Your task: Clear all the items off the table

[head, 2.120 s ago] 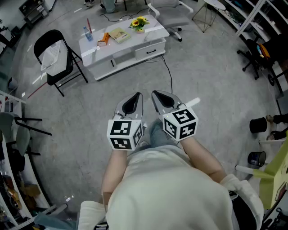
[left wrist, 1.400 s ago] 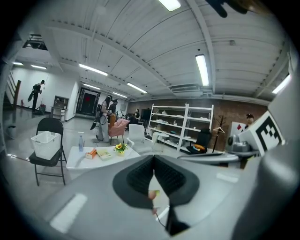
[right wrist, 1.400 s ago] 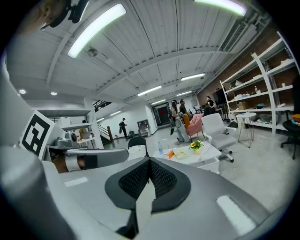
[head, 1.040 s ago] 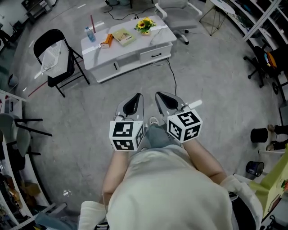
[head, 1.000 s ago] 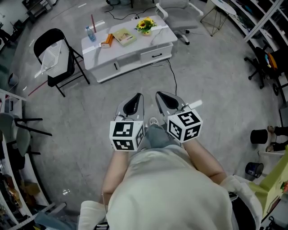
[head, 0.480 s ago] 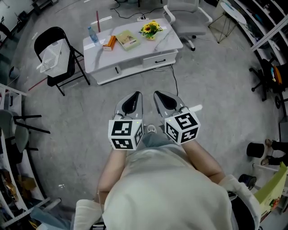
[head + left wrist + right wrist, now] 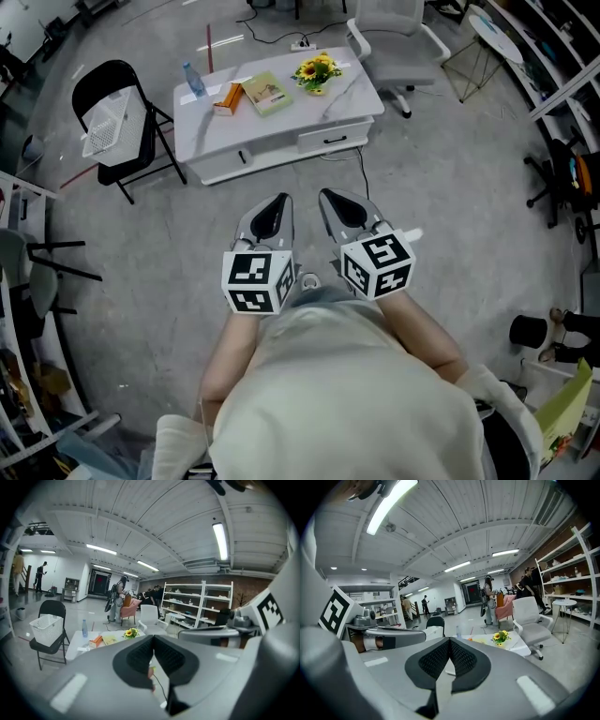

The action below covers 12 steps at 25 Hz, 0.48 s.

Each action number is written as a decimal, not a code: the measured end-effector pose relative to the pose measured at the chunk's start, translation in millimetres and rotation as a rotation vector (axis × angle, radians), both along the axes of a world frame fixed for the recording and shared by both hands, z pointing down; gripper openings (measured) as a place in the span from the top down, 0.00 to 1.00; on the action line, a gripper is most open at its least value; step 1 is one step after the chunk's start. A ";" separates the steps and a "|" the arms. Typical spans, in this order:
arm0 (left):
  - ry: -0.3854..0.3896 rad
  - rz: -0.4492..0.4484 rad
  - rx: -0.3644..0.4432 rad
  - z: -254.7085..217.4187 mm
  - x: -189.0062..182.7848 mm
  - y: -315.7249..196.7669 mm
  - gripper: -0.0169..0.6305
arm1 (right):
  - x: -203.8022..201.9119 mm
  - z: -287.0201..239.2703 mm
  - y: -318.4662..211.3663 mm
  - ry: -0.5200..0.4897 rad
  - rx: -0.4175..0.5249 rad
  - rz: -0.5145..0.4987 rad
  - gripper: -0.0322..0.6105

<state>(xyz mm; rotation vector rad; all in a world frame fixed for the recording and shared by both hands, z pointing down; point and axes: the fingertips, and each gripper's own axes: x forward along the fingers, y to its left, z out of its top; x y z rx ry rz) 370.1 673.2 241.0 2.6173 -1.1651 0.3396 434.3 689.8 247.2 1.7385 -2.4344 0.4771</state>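
Note:
A low white table stands on the grey floor ahead. On it are a water bottle, an orange box, a book and a bunch of sunflowers. My left gripper and right gripper are held side by side in front of the person's body, well short of the table. Both are shut with nothing between the pads. In the left gripper view the bottle and sunflowers show beyond the shut left gripper. The right gripper also points toward the sunflowers.
A black folding chair holding a white basket stands left of the table. A white office chair is behind its right end. A black cable runs across the floor from the table. Shelving and clutter line the right side. People stand far off.
The table has drawn closer and lower in the head view as the person walks toward it. Both grippers stay shut and side by side.

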 end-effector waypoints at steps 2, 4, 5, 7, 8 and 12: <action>-0.002 -0.004 0.001 2.0 5.3 -6.5 0.96 | 6.6 0.4 -5.2 0.006 0.002 -0.003 0.95; 0.001 -0.011 0.001 3.0 10.7 -12.5 0.96 | 14.3 0.5 -8.8 0.010 0.001 -0.003 0.95; 0.004 -0.015 0.000 3.4 13.5 -15.3 0.96 | 18.5 0.9 -10.1 0.010 -0.001 -0.001 0.95; 0.011 -0.020 -0.005 4.9 18.9 -20.6 0.96 | 26.2 2.7 -12.5 0.008 -0.004 0.003 0.95; 0.013 -0.021 -0.007 5.6 21.2 -23.1 0.96 | 29.1 4.0 -13.5 0.006 -0.007 0.004 0.95; 0.020 -0.019 -0.012 7.2 28.2 -34.5 0.96 | 37.7 8.3 -21.1 0.000 -0.015 0.014 0.95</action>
